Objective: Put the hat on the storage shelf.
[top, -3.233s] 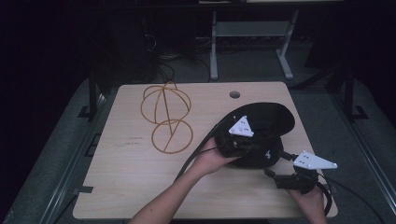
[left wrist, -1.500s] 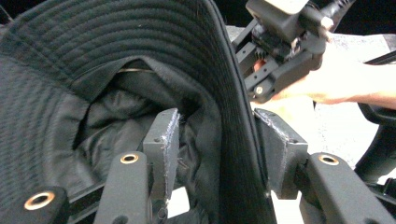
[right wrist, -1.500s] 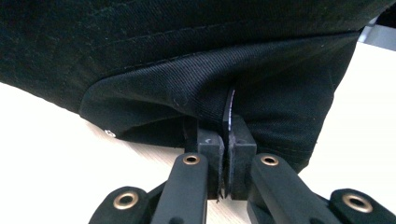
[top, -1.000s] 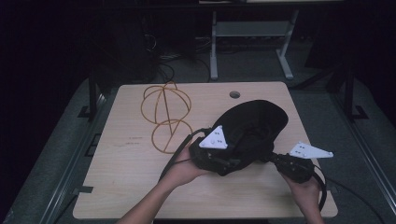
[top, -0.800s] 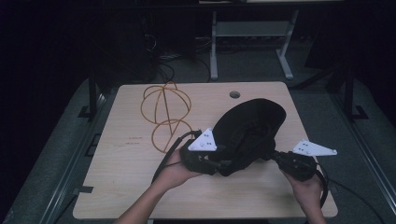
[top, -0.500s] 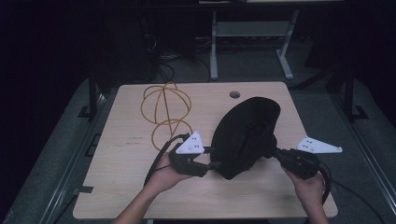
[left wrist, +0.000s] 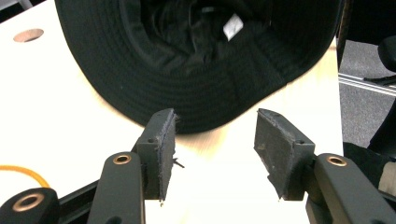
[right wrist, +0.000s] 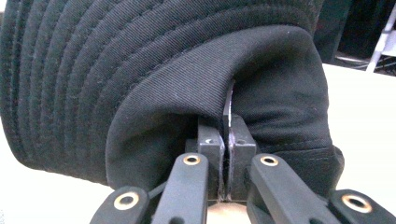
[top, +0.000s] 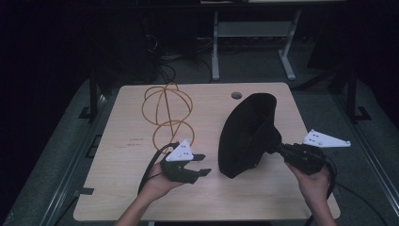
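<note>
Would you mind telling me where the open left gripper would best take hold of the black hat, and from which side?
Probably the brim's near edge. The right gripper pinches a fold of the black hat and holds it tipped up, opening toward the left gripper. The stitched brim hangs as a thin free edge just beyond the open jaws, so come straight in from the opening side, with one pad inside the brim and one outside.

Above our table a high forward-down view, two close jaw-level views (our shared black hat).

Wire frame on wooden table
</note>
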`<state>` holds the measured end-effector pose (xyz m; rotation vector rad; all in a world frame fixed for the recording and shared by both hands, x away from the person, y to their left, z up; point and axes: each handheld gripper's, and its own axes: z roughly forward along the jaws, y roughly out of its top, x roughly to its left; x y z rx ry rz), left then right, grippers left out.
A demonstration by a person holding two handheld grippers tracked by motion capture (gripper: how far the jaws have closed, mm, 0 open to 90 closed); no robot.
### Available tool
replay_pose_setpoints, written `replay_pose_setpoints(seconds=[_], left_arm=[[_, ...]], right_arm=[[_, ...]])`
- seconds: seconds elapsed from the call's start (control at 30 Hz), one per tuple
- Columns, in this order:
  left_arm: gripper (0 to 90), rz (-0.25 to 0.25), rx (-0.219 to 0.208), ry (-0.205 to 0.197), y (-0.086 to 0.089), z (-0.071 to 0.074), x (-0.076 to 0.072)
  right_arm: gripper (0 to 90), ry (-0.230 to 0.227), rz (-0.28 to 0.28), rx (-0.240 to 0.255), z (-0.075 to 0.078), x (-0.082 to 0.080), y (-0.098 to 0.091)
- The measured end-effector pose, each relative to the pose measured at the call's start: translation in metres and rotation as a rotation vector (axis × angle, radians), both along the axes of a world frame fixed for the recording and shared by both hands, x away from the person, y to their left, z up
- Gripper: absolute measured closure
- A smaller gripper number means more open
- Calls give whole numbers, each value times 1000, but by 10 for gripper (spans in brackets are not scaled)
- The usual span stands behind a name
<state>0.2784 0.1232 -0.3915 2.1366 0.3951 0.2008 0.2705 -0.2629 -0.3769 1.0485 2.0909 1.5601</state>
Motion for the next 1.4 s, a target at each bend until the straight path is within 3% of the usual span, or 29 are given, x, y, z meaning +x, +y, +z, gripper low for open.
replay_pose_setpoints(seconds=[0.27,0.67,0.87,1.17,1.4], left_arm=[[452,31,-5,-5,15,-10,-3],[389,53,40,-13,25,-28,-4],[369,77,17,-14,30,-31,-5],[360,85,11,-27,36,-32,-7],[356,84,14,-34,36,-33,-6]], right_arm=[[872,-17,16,31,19,5,4],[872,-70,37,49,55,15,12],[871,-101,64,60,79,19,19],[871,-113,107,78,109,34,38],[871,-92,130,97,116,49,52]])
